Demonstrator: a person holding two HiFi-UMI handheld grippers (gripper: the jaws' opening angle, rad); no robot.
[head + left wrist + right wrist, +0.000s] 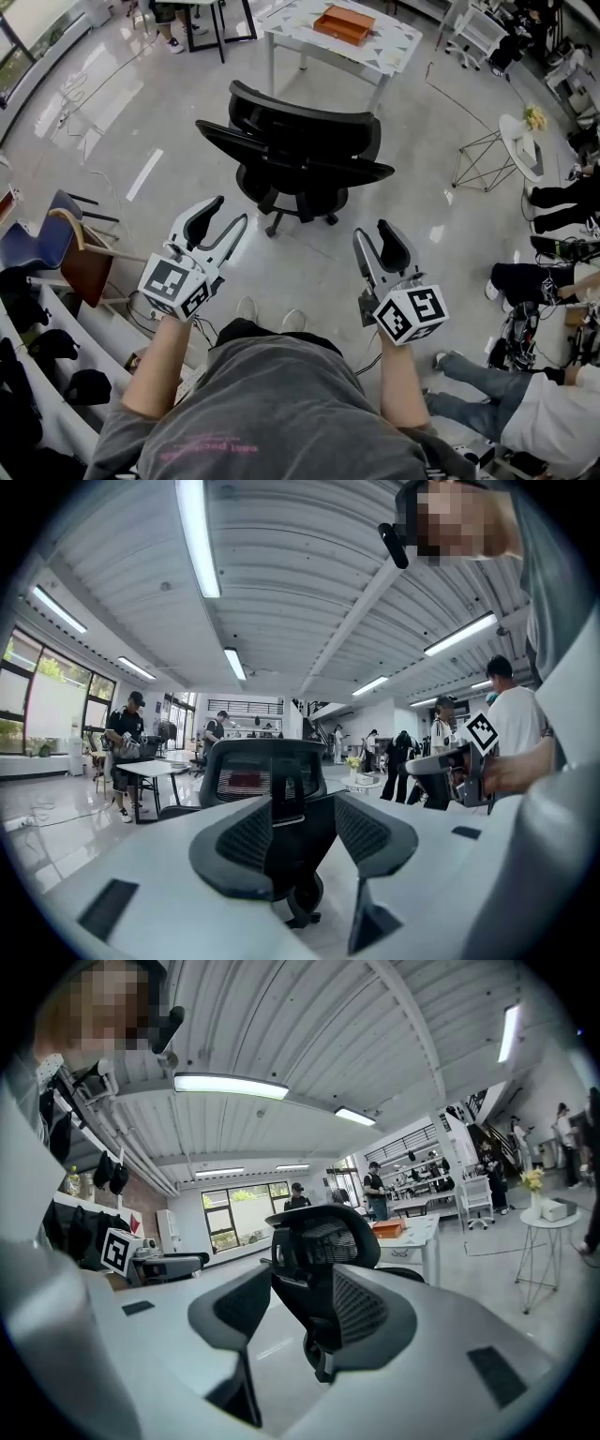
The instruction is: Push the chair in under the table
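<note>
Head view: chair [300,150] stands short of tabletop [398,45], back toward person; left tool [230,212] and right tool [373,232] gape wide, empty, aimed at chair, likely readying push.

The right gripper [302,1309] holds its two grey, dark-padded jaws wide apart with nothing pressed between the pads. Through the gap shows the black mesh-backed chair [326,1239], standing on the glossy floor beyond the jaws with its back turned to the camera. Behind the chair is a white tabletop [419,1233] carrying an orange box [386,1229], with a person [375,1188] standing further back. The left gripper [176,1263] shows at the left edge, and a round side table [548,1219] with flowers [533,1180] stands off to the right.
</note>
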